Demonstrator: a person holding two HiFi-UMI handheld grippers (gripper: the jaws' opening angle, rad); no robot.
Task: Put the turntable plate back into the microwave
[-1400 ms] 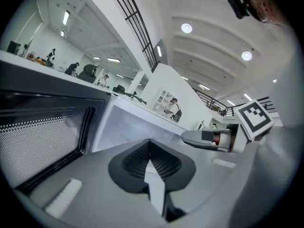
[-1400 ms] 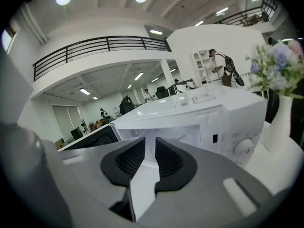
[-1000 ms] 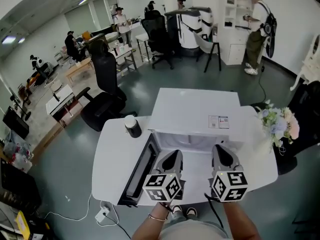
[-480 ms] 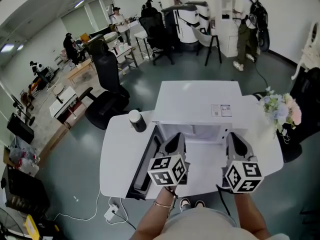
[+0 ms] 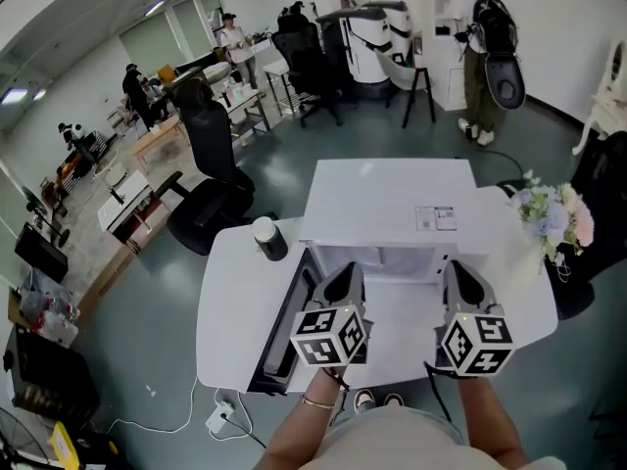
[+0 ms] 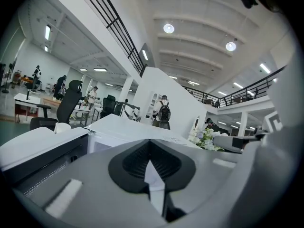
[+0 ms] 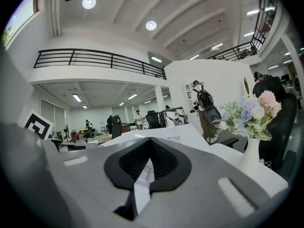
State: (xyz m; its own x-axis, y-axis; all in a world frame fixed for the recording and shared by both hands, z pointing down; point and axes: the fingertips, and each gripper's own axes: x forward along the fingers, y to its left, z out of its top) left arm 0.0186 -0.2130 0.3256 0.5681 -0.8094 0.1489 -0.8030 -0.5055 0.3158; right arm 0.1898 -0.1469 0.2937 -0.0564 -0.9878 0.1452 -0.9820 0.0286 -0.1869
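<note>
The white microwave (image 5: 387,199) stands on a white table (image 5: 230,311), its door (image 5: 284,321) swung open to the left. My left gripper (image 5: 343,274) and right gripper (image 5: 460,274) are held side by side at the open cavity and point into it. In the left gripper view the left gripper (image 6: 150,144) has its jaws together with nothing between them. The right gripper (image 7: 151,142) looks the same in its own view. The turntable plate shows in no view. The grippers hide the cavity floor.
A black cup with a white lid (image 5: 265,238) stands on the table left of the microwave. A vase of flowers (image 5: 549,221) is at the table's right end. Office chairs, desks and several people fill the room beyond.
The head view has tilted, and both grippers now sit a little nearer the microwave's opening. The person with a backpack at the back right has walked a few steps.
</note>
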